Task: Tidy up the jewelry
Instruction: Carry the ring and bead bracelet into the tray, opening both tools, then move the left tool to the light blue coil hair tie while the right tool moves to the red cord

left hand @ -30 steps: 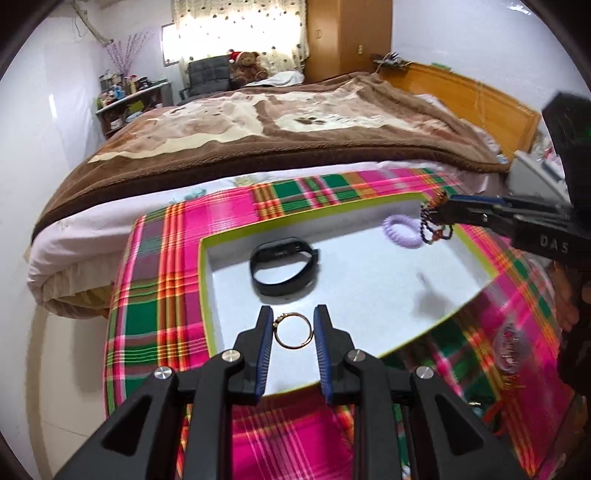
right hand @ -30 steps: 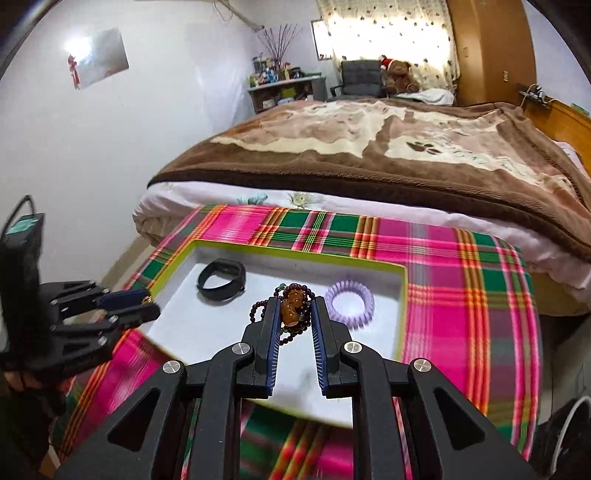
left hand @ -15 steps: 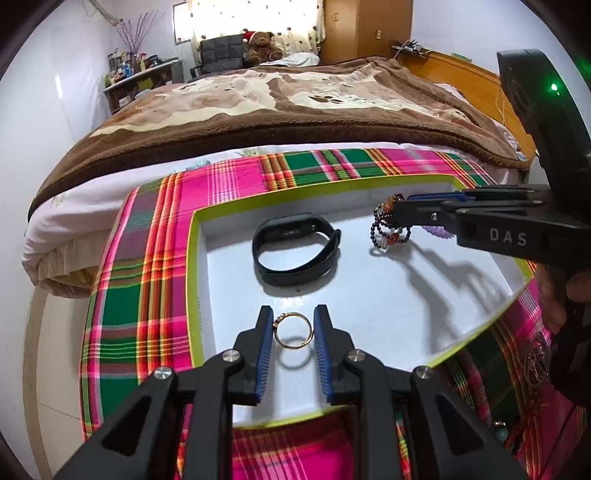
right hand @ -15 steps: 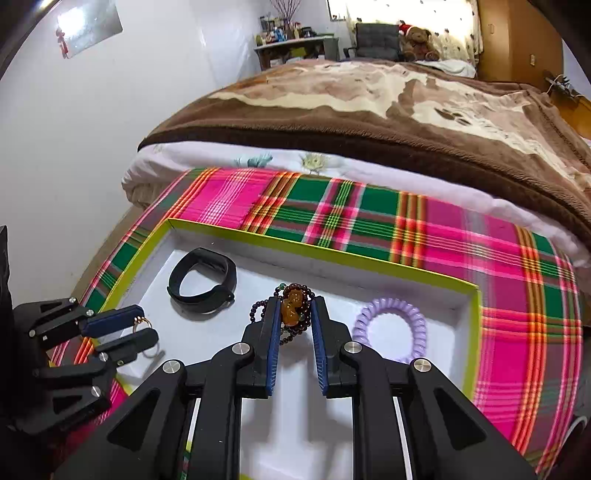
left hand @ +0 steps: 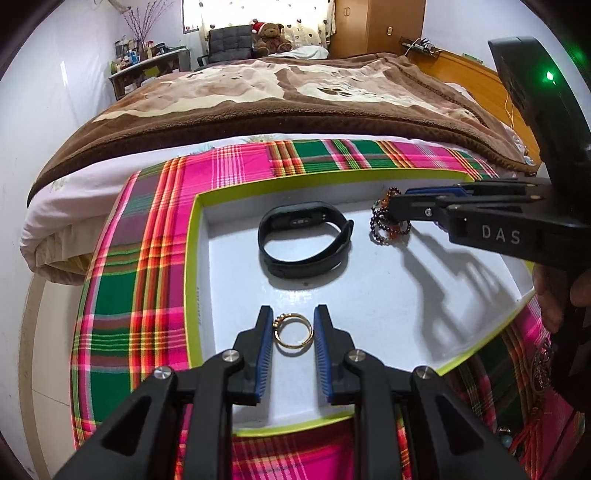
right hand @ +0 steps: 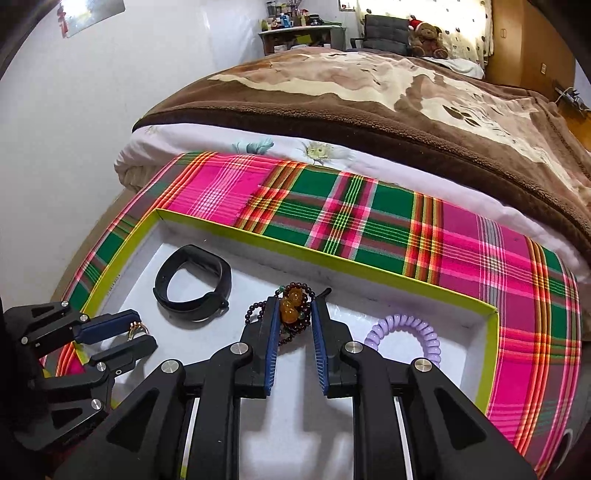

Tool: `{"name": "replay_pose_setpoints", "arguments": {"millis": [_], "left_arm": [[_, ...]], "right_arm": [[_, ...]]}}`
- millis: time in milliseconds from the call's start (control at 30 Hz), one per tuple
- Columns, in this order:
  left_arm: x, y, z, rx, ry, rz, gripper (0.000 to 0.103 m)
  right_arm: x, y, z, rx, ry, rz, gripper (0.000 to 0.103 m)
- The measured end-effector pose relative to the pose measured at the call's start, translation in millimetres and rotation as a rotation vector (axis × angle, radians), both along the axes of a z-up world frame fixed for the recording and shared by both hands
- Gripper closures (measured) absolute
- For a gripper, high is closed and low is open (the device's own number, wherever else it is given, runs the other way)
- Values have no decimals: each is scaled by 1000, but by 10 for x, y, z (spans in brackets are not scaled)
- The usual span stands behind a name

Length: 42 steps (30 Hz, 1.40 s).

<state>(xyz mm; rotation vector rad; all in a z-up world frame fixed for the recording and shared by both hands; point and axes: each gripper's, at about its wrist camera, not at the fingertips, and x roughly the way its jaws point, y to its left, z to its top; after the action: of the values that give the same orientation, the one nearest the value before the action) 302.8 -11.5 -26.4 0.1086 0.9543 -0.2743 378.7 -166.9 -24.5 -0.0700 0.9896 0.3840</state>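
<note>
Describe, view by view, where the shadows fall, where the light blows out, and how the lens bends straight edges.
Left wrist view: the right gripper casts a hard shadow on the white tray floor; the curtained window is overexposed; the tray's rim bows. Right wrist view: a wall poster glares white, the plaid cloth curves strongly, and the corners vignette black.

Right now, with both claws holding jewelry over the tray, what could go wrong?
The gold ring is pinched only at its edges in the left claw; it may pop out sideways. The bead bracelet hangs loosely from the right claw close to the black band and could land on it when released.
</note>
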Motion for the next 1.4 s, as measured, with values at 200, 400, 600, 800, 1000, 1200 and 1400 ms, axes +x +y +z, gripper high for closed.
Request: {"name": "replay_pose_setpoints", "arguments": {"millis": [200,400,600,800,1000,1200,1400], "left_arm": [[-15,25,16,-28,0,6,67],[-144,28,154,-63,-25,-10,56],[-449,89,386,-108,-67,-71,55],[-828,129,517,-120,-81,-135,54],[-1107,140,501,-126,-77,-163,54],[-1316,140,414,-142,-75,-169,54],[-1461,202,261,-157,-34,-163,54]], "right_arm": [[-32,18,-6,-9,-8,-11,63],[-148,-40,148,34,-48,-28,56],[-553,-202,436,89,-126,-37,56],[-1089,-384,612,122,-175,-48,56],[-1610,-551,622,138,-193,-79,56],[-2029,-585,465,60,-188,-48,56],[-2351,-591,163,63,-134,66,56]]}}
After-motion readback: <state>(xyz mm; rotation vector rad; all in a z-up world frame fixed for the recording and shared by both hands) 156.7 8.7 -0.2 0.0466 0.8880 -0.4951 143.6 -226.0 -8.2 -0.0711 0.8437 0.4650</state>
